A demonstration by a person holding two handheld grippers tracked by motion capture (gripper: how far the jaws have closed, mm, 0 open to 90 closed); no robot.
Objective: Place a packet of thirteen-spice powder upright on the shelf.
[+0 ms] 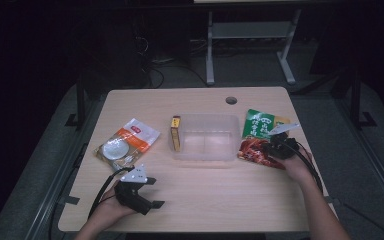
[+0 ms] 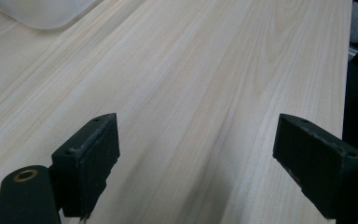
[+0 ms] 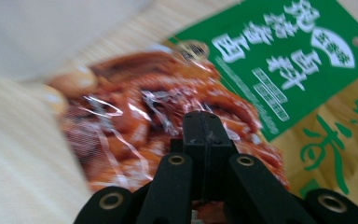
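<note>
Your right gripper point(image 1: 275, 148) at right of high view, jaws pressed together over red-and-green snack packet point(image 1: 261, 137); whether film is pinched between them, cannot tell. Packet lies flat at right table edge, just beside clear plastic tub point(image 1: 204, 138) at centre. Yellow box point(image 1: 175, 133) stands in tub's left end. Orange-and-white pouch point(image 1: 126, 144) left of tub, well apart. Your left gripper point(image 1: 150, 192) at lower left, jaws wide, nothing between, bare table point(image 1: 220, 195) beneath.
</note>
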